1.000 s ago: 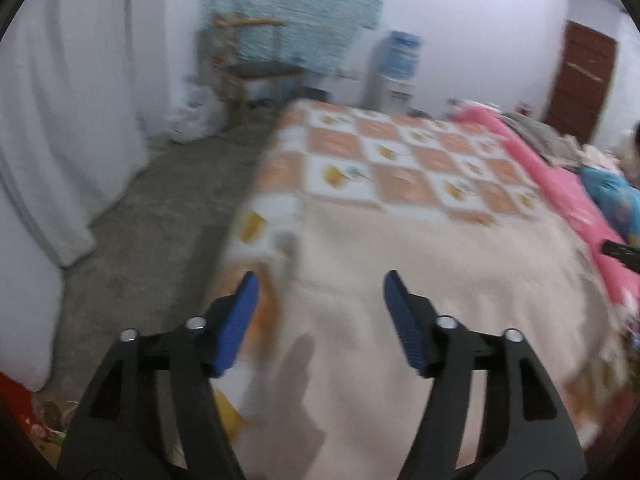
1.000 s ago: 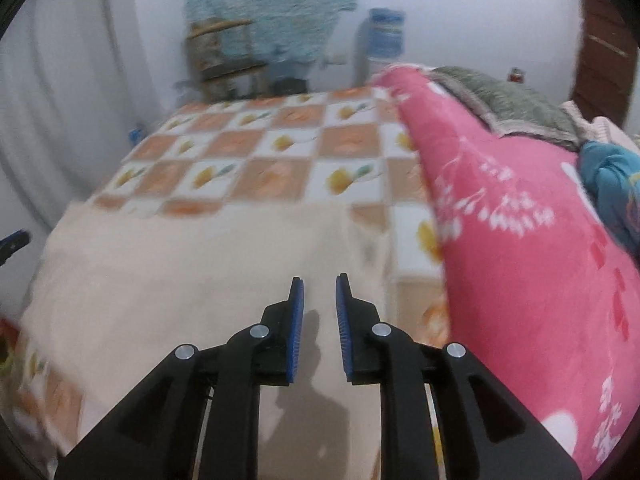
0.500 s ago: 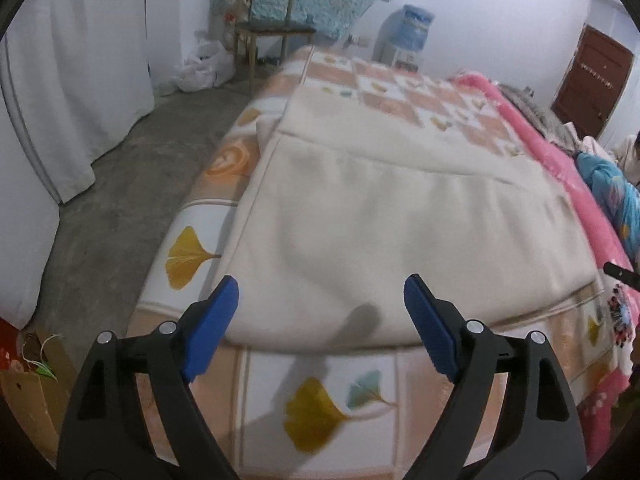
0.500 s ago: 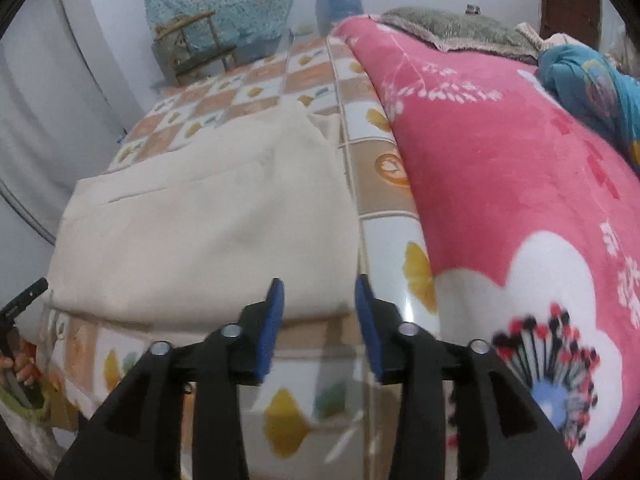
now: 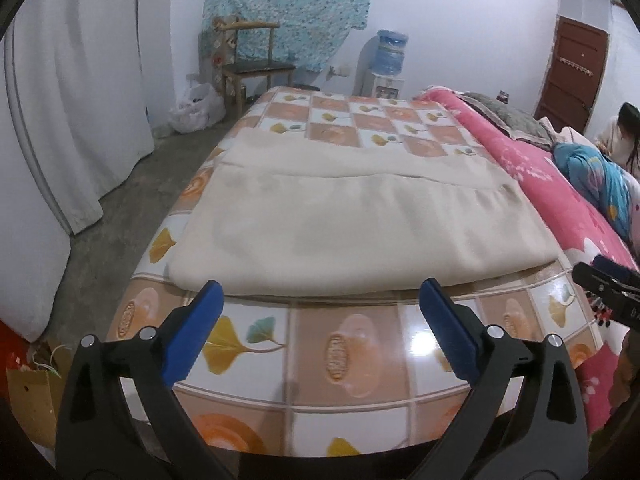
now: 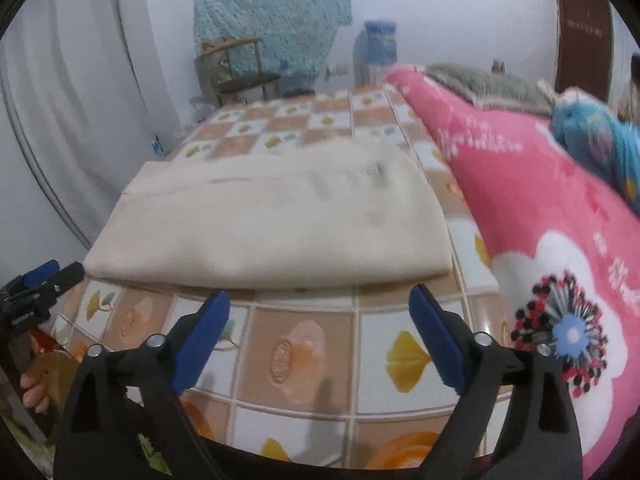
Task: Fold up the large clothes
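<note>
A large cream blanket (image 5: 352, 216) (image 6: 280, 220) lies folded flat on the bed, its near fold edge just beyond both grippers. My left gripper (image 5: 320, 312) hovers over the bed's near edge short of that fold, its jaws opening wide with nothing between them. My right gripper (image 6: 320, 320) hangs likewise before the fold's right half, jaws opening, nothing between them. Each gripper shows in the other's view: the right gripper (image 5: 604, 284) at the right edge, the left gripper (image 6: 36, 284) at the left edge with a hand (image 6: 34, 394) below it.
The bed sheet (image 5: 360, 344) has orange and white leaf-print squares. A pink flowered quilt (image 6: 560, 220) fills the bed's right side, with a blue cloth (image 5: 596, 176) and a person (image 5: 620, 136) beyond. White curtains (image 5: 80, 100), a chair (image 5: 256, 68), a water dispenser (image 5: 390, 60) and a door (image 5: 572, 68) stand behind.
Both grippers pulled back from over the blanket to the bed's near edge. The right jaws went from nearly shut to wide; the left jaws widened further. The blanket now lies folded, free of both.
</note>
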`<state>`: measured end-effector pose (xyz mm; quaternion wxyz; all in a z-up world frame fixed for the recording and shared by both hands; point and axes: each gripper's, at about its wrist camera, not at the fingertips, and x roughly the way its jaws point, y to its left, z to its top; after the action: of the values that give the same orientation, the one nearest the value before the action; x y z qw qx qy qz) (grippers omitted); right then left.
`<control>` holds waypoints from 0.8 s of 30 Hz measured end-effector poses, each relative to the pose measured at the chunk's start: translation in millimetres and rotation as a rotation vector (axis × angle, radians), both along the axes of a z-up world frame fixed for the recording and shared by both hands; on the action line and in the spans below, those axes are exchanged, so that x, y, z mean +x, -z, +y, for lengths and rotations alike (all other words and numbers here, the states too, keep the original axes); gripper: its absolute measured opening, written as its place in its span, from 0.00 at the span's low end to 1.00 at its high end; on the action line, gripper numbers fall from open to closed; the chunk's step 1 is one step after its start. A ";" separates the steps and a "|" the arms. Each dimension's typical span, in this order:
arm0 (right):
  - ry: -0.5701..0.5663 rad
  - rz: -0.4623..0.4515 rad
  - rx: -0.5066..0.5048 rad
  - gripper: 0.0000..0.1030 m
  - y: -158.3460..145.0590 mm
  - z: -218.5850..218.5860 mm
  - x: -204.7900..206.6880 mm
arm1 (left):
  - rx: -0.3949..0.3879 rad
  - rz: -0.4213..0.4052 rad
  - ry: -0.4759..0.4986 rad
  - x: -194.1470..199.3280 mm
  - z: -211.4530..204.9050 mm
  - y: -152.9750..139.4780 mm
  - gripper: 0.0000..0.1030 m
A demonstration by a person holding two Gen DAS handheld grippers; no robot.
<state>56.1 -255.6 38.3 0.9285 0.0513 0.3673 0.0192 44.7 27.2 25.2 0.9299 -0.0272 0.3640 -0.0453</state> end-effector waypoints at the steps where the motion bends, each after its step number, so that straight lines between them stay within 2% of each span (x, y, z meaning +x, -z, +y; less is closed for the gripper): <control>1: -0.008 -0.029 -0.013 0.89 -6.7 7.7 -2.9 | 0.008 -0.008 0.001 -1.5 -5.2 -3.1 0.92; 3: -0.018 -0.067 -0.033 0.94 -15.5 18.2 -6.7 | 0.030 -0.027 -0.006 -3.8 -14.9 -8.4 0.92; 8: -0.030 -0.119 -0.097 0.94 -24.6 41.0 -13.0 | 0.088 -0.039 -0.057 -5.2 -32.5 -14.9 0.92; 14: 0.006 -0.098 -0.144 0.94 -16.2 50.7 -12.8 | 0.108 0.051 -0.084 -0.5 -44.3 0.4 0.92; 24: 0.018 -0.010 -0.096 0.94 0.3 43.9 -1.4 | 0.132 0.069 -0.099 -1.8 -53.0 8.2 0.92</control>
<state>54.6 -211.7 38.0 0.9318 0.0097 0.3628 -0.0065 42.9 -25.8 16.9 0.9176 0.0148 0.3964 0.0260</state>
